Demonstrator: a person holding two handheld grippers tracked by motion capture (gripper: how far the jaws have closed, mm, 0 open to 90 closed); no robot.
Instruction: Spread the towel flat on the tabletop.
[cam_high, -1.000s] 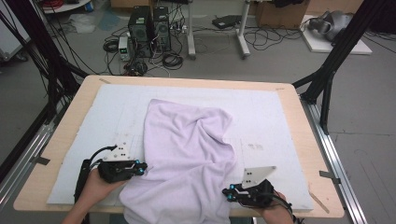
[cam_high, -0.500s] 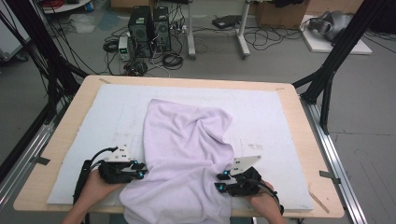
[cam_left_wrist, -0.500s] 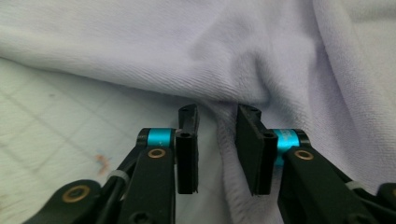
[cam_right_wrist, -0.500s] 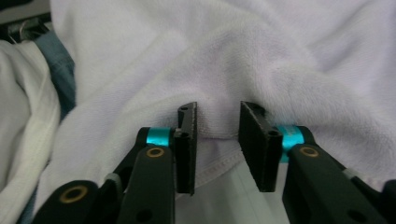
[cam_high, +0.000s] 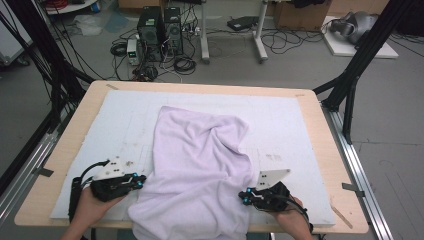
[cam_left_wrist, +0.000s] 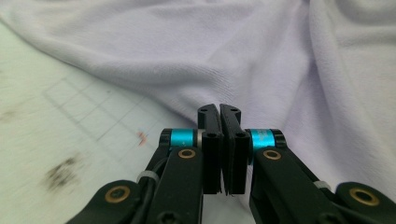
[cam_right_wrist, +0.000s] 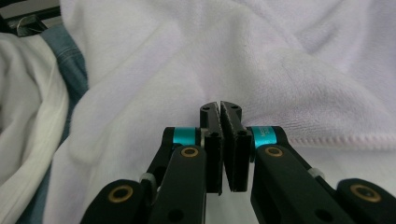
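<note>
One lilac towel — left gripper, right gripper both pressed together, empty.

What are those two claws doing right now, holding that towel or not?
Left claw: closed, holding nothing, just short of the lilac towel.
Right claw: closed, holding nothing, at the towel's edge.

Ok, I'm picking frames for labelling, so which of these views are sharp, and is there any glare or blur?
High view: even light, no glare, slightly soft; the crumpled lilac terry towel reads clearly on the white padded table mat. Left gripper view: the shut left tool is sharp, the towel beyond soft. Right gripper view: the right tool is crisp, the towel bright and slightly washed out.
</note>
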